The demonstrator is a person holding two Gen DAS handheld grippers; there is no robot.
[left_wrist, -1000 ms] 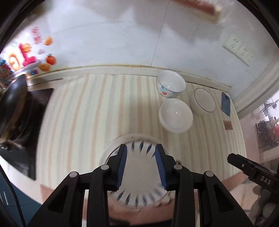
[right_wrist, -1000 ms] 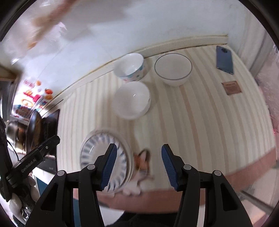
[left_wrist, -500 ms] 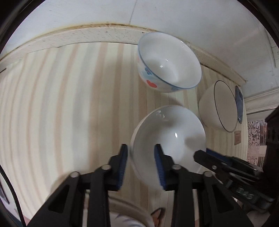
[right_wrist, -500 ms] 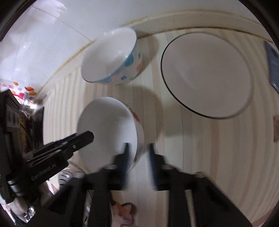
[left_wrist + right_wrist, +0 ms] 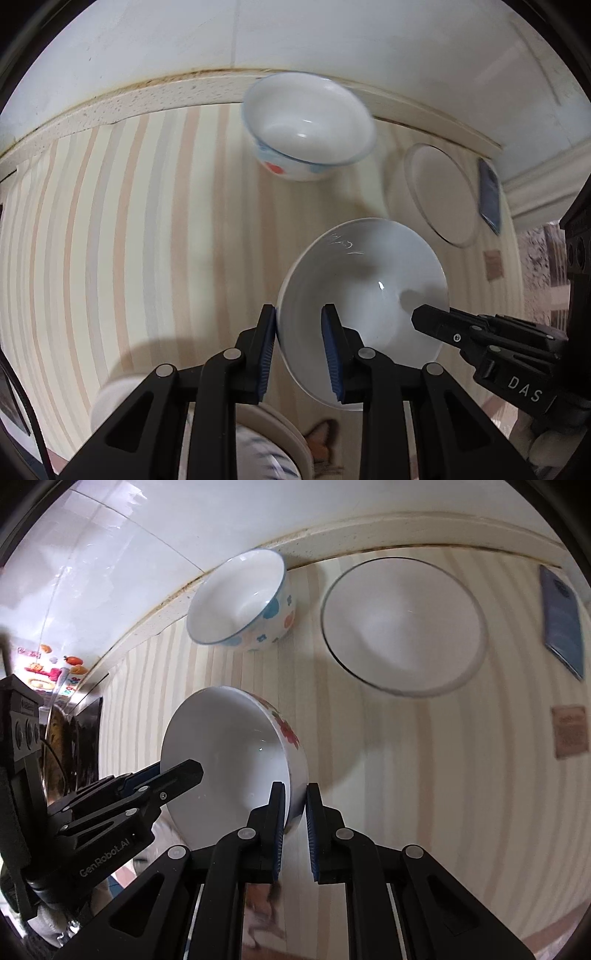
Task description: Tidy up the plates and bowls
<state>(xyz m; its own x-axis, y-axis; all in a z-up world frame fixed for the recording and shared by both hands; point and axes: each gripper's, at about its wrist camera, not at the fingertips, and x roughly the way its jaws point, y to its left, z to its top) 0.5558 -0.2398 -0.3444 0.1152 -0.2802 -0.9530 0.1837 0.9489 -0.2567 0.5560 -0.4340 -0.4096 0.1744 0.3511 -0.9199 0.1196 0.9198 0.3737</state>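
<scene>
Rim of flowered bowl [image 5: 236,760] pinched between fingers of both grippers, left [image 5: 298,345] and right [image 5: 294,821].

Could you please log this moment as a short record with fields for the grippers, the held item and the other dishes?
held item: white ceramic bowl with red flower print, tilted
left gripper: jaws straddle the bowl's near rim
right gripper: jaws clamp the bowl's rim
behind: white bowl with blue rim and coloured spots
beside it: wide white bowl with dark rim
surface: striped counter
far right: dark phone
</scene>
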